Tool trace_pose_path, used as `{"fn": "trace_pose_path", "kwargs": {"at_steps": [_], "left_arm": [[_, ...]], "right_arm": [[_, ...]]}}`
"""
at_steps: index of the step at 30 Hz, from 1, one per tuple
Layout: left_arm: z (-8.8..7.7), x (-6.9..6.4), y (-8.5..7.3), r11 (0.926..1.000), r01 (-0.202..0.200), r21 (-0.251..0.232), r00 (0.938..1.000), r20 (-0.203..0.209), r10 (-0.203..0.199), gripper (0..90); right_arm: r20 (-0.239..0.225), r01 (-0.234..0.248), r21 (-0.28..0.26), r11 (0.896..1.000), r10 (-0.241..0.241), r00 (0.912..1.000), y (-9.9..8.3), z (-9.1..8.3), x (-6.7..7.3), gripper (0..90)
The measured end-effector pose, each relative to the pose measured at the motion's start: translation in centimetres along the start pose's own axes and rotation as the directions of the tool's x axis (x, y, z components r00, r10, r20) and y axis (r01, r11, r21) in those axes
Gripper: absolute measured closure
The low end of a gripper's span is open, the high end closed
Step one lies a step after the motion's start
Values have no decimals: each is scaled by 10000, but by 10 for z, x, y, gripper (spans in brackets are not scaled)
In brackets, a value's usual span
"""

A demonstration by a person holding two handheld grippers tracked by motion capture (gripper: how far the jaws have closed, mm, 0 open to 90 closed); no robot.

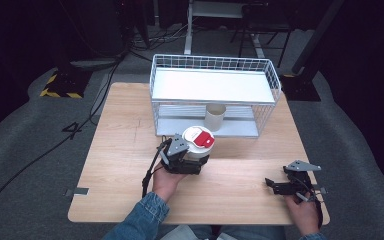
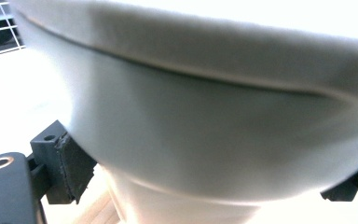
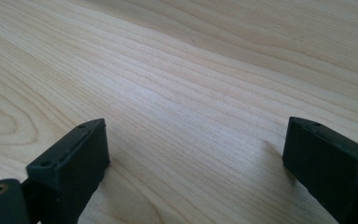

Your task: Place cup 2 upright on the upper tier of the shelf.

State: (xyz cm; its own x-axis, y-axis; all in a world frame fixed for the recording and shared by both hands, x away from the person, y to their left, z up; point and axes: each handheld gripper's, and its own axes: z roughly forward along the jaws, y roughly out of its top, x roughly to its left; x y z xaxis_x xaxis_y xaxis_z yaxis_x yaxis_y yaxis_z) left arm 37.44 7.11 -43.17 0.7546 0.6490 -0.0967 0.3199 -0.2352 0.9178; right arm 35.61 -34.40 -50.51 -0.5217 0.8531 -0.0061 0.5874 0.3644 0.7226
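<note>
Cup in the grip, folks: a white tub with a red-and-white lid, sitting between the jaws of the left gripper near the middle of the wooden table, just in front of the white wire rack. In the left gripper view the cup's pale wall bulges right across the frame, and the dark pads sit hard against its narrower lower part on either side, so those tongs are clamped on it, spread about as wide as the cup's base. Whether the cup's bottom touches the tabletop is hard to tell from here.

Over on the other side, the right gripper rests low near the table's front right corner, well apart from the cup. In the right gripper view its two black jaws stand wide apart, with bare wood grain between them and nothing held.

Inside the rack, a second pale cup stands upright on the lower shelf, beneath the white upper tray.
</note>
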Motion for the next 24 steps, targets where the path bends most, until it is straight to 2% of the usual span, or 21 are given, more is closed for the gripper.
{"fn": "trace_pose_path", "kwargs": {"at_steps": [6, 10, 14, 18, 24], "left_arm": [[-7, 0, 8, 9999, 53, -144, 9999, 124, -51, 110], [-12, 0, 15, 9998, -68, -185, 9998, 188, 71, 111], [-15, -1, 21, 9996, 49, -268, 9994, 355, -39, 111], [-19, -3, 28, 9992, -173, -362, 9991, 371, 186, 111], [-22, -3, 39, 9987, -213, -452, 9984, 515, 237, 111]], "right_arm": [[1, 3, -1, 10000, -3, 10000, 0, 0, 0, 70], [4, 5, -2, 10000, -5, 10000, 0, 0, 0, 71], [9, 18, -5, 10000, -18, 10000, 0, 0, 0, 70], [61, -53, -10, 10000, 53, 10000, 0, 0, 1, 68], [63, -56, -7, 10000, 56, 10000, 0, 0, 1, 68]]}}
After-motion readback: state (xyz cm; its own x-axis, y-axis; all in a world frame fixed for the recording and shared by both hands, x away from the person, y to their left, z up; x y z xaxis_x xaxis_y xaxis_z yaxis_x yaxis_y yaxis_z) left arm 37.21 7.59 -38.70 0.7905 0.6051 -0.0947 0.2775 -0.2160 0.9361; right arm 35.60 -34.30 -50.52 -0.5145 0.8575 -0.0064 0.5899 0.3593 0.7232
